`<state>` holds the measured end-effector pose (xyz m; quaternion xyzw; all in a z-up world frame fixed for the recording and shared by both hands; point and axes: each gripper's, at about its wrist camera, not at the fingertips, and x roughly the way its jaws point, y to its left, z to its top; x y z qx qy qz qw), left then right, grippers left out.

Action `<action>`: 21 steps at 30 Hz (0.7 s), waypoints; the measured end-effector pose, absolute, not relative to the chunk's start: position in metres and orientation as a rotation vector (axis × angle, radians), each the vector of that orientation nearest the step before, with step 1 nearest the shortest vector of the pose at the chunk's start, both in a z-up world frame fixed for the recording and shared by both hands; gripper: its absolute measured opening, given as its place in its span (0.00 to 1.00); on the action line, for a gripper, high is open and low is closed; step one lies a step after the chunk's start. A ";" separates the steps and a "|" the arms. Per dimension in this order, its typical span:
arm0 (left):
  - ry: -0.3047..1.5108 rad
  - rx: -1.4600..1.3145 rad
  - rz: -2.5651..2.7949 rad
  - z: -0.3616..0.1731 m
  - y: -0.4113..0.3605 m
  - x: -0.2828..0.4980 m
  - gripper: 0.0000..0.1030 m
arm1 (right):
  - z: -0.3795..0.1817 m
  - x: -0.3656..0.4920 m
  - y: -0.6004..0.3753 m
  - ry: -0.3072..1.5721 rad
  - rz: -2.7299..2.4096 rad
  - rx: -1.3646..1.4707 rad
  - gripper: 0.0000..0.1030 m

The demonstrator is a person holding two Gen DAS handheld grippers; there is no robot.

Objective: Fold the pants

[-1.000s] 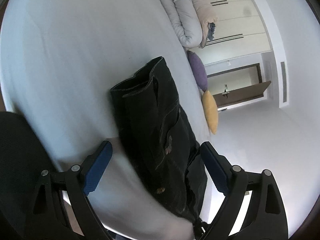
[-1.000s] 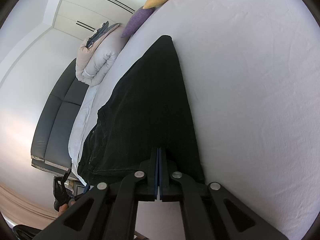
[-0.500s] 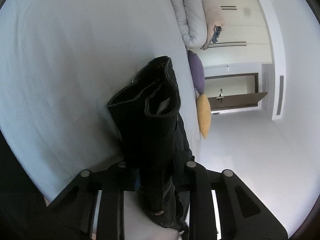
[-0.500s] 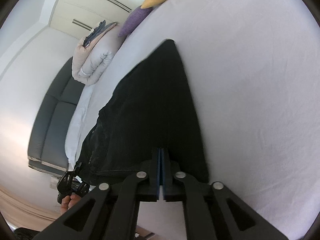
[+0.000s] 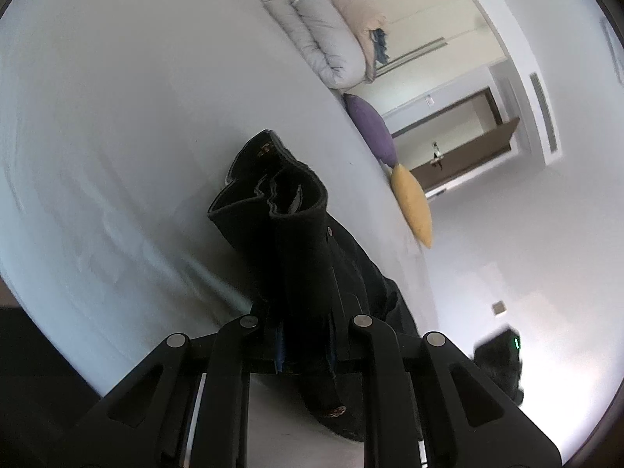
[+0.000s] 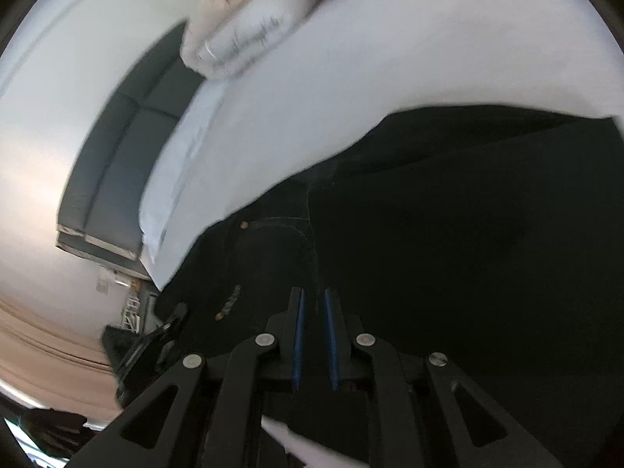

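Note:
Black pants (image 5: 296,234) lie on a white bed (image 5: 117,117). My left gripper (image 5: 304,347) is shut on the bunched waistband end and holds it raised off the sheet, the open waist facing the camera. In the right wrist view the pants (image 6: 448,214) fill the lower right. My right gripper (image 6: 314,319) is close over the dark fabric. Its blue pads (image 6: 298,335) stand a narrow gap apart with cloth between them. The image is blurred, so how firmly it holds is unclear.
A rolled grey-beige duvet (image 5: 327,27) lies at the far end of the bed, with a purple cushion (image 5: 370,128) and a yellow cushion (image 5: 413,202) along the edge. A dark sofa (image 6: 128,148) stands beyond the bed. A dark device (image 5: 503,362) is at lower right.
My left gripper closed on the waistband and lifted it. My right gripper swung over the pants; its jaws, fully shut before, now show a narrow gap.

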<state>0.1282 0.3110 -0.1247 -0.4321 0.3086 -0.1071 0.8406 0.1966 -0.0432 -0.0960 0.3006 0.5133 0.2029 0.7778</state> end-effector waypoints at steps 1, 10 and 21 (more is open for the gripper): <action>0.650 -0.891 -0.227 -0.121 0.308 0.128 0.13 | -0.103 0.204 -0.038 1.134 0.447 0.650 0.12; 0.626 -0.719 -0.242 -0.099 0.294 0.111 0.13 | -0.152 0.234 -0.035 1.223 0.424 0.703 0.00; 0.591 -0.391 -0.326 -0.040 0.217 0.128 0.13 | -0.160 0.217 -0.055 1.142 0.487 0.767 0.03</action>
